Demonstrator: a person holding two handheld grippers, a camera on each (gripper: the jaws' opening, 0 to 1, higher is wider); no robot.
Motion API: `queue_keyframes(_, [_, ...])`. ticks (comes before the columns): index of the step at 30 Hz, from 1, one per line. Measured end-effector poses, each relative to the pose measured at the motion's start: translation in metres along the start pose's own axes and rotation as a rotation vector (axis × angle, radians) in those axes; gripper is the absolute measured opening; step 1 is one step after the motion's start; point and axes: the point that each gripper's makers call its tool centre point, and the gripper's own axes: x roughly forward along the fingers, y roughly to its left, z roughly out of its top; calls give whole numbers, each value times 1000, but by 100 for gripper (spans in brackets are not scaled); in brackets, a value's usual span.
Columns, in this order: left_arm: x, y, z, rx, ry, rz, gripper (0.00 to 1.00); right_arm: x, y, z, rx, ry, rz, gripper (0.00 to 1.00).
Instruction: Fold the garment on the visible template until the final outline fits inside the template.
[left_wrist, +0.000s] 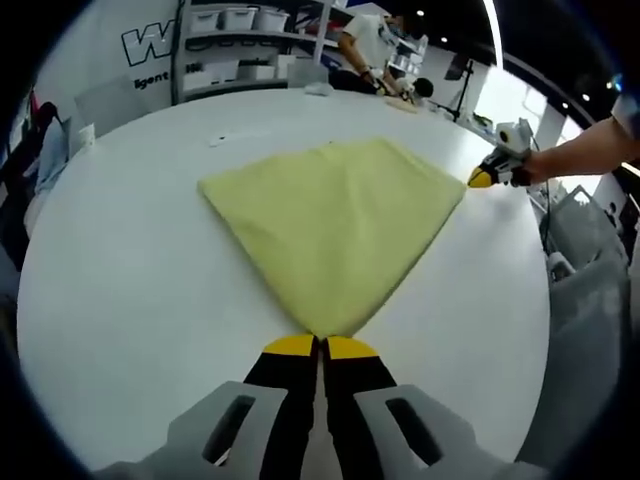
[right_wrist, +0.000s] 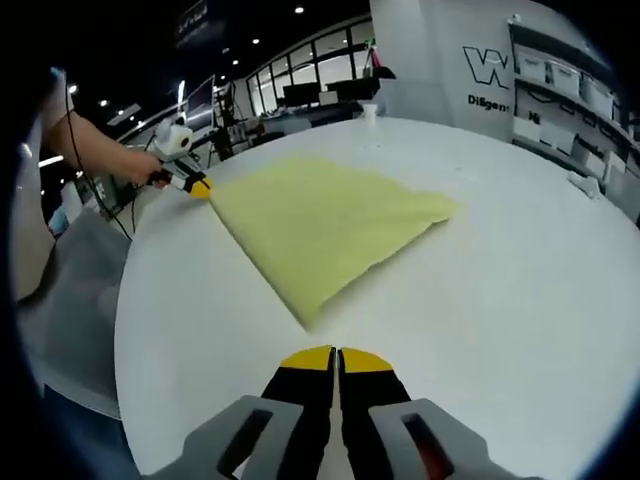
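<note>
White round table (left_wrist: 130, 290) carries everything — broad, smooth, matte, likely low in friction under cloth. No template outline can be made out on it in either view.

Yellow garment (left_wrist: 335, 225) lies flat near the middle of the table, a folded, roughly four-cornered shape with soft creases. Looks thin, light and limp; my guess is it will drape and sag as soon as it is lifted, and slide easily on this surface. Corners and folded edges look like the best places to pinch; a one-sided pull would probably skew it.

Left gripper (left_wrist: 320, 347) sits at the garment's near corner, yellow tips pressed together with the point of the cloth at them — it appears to hold that corner, though the pinch itself is hidden. In the right gripper view this tool reaches the far-left corner.

Right gripper (right_wrist: 336, 357) has its jaws together, tips short of the nearest corner in its own view, so I cannot tell whether it grips any cloth.
</note>
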Motion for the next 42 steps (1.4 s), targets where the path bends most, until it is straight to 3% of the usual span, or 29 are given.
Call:
queue_keyframes(7, [3, -5, 1, -11, -6, 1, 3, 15, 14, 11, -3, -12, 38, 10])
queue_keyframes(14, [1, -6, 0, -21, -7, 0, 3, 27, 18, 14, 18, -5, 56, 13])
queue_keyframes(20, [2, -8, -3, -25, 0, -1, 3, 30, 21, 18, 7, -9, 65, 8])
queue_keyframes(22, [2, -8, -3, -28, -1, 1, 3, 30, 20, 18, -2, -11, 64, 0])
queue_keyframes(34, [-3, -2, -9, -58, 10, 12, 1, 22, 17, 6, -22, 13, 36, 0])
queue_keyframes(42, [-5, -7, -13, -66, 10, 4, 1, 16, 26, -3, -1, 10, 32, 0])
